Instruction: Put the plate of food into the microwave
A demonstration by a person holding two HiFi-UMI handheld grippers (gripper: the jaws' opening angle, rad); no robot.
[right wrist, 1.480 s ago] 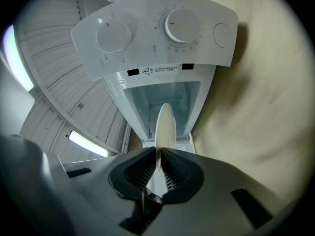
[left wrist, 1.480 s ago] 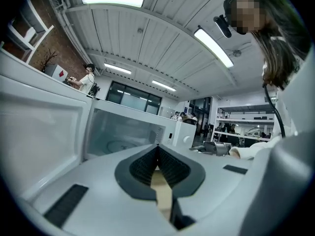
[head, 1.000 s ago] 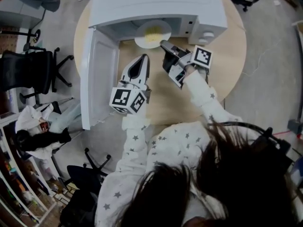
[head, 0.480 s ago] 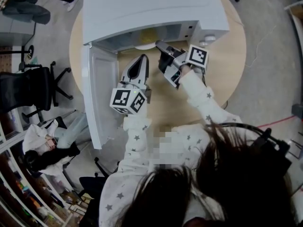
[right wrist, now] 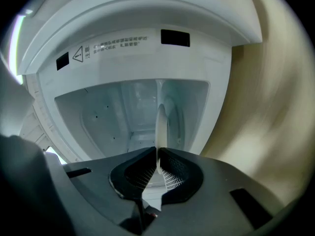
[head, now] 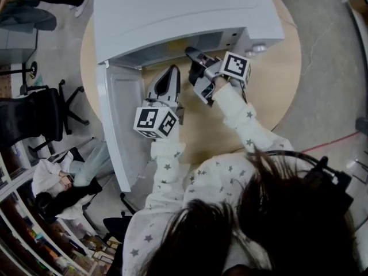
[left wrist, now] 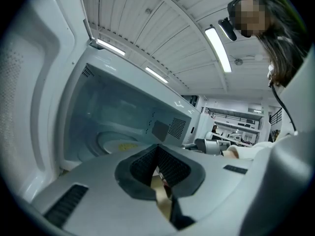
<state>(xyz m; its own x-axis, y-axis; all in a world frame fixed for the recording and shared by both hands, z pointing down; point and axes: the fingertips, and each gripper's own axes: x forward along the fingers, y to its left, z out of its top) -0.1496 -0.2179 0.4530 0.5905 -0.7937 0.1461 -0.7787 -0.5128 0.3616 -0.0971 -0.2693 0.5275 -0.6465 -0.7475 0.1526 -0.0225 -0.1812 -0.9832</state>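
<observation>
The white microwave (head: 178,10) stands on the round wooden table (head: 270,85) with its door (head: 123,119) swung open to the left. My right gripper (head: 191,53) reaches into the cavity mouth, shut on the rim of the white plate (right wrist: 161,122), which shows edge-on between the jaws in the right gripper view. In the left gripper view the plate (left wrist: 118,144) with yellow food lies low inside the cavity. My left gripper (head: 173,69) hovers just in front of the opening, beside the door, shut and holding nothing. From the head the microwave's top hides most of the plate.
The microwave's knobs (head: 259,48) sit on its right front. Black office chairs (head: 34,105) stand on the floor to the left of the table. A person (head: 63,183) sits at the lower left near shelves.
My right gripper has pushed the plate further into the cavity, so the microwave's top now hides it from the head. The left gripper has stayed where it was.
</observation>
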